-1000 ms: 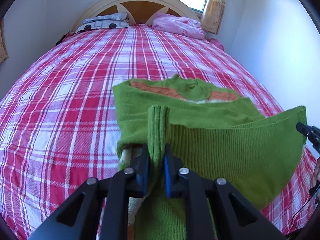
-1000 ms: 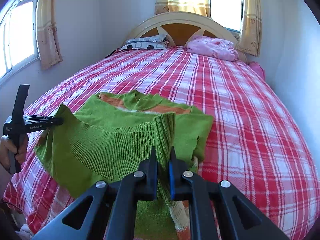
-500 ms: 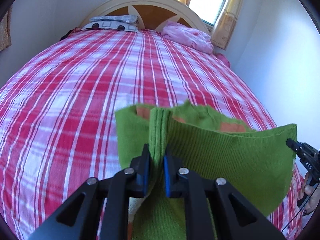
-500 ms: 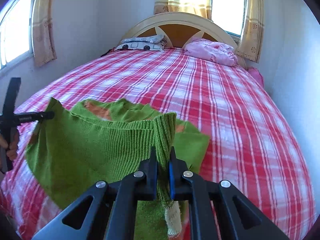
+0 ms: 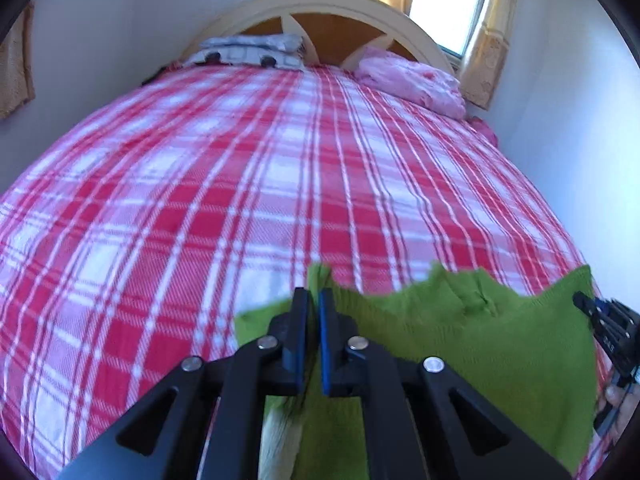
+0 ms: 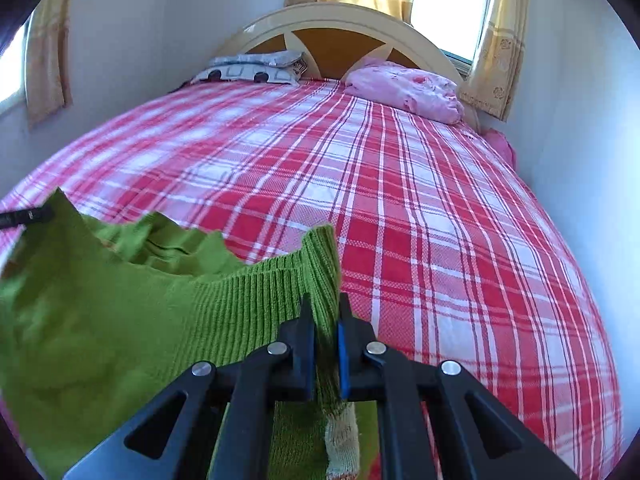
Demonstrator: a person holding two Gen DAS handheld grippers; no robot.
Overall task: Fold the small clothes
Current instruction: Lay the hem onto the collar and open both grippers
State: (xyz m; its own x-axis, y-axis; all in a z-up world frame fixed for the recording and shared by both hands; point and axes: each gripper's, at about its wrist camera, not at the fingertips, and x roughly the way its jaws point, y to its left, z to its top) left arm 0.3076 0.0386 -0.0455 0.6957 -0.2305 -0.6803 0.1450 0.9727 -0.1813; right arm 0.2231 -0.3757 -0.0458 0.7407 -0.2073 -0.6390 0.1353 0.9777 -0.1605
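Note:
A small green knit sweater point(image 5: 472, 344) hangs stretched between my two grippers over a red plaid bed point(image 5: 280, 184). My left gripper point(image 5: 314, 300) is shut on its ribbed hem corner, seen in the left wrist view. My right gripper point(image 6: 324, 308) is shut on the other ribbed hem corner of the sweater point(image 6: 120, 312). The right gripper's tip also shows at the right edge of the left wrist view point(image 5: 580, 300), and the left gripper's tip shows at the left edge of the right wrist view point(image 6: 44, 213). The lower part of the sweater is hidden behind the gripper bodies.
A cream and wooden headboard point(image 6: 340, 28) stands at the far end. A patterned pillow point(image 6: 256, 66) and a pink bundle point(image 6: 408, 88) lie by it. A white wall point(image 6: 580, 140) runs along the bed's right side. Curtained windows sit behind.
Both grippers have carried the hem forward and up over the rest of the sweater. The orange collar band is now covered and more bare plaid bed shows ahead.

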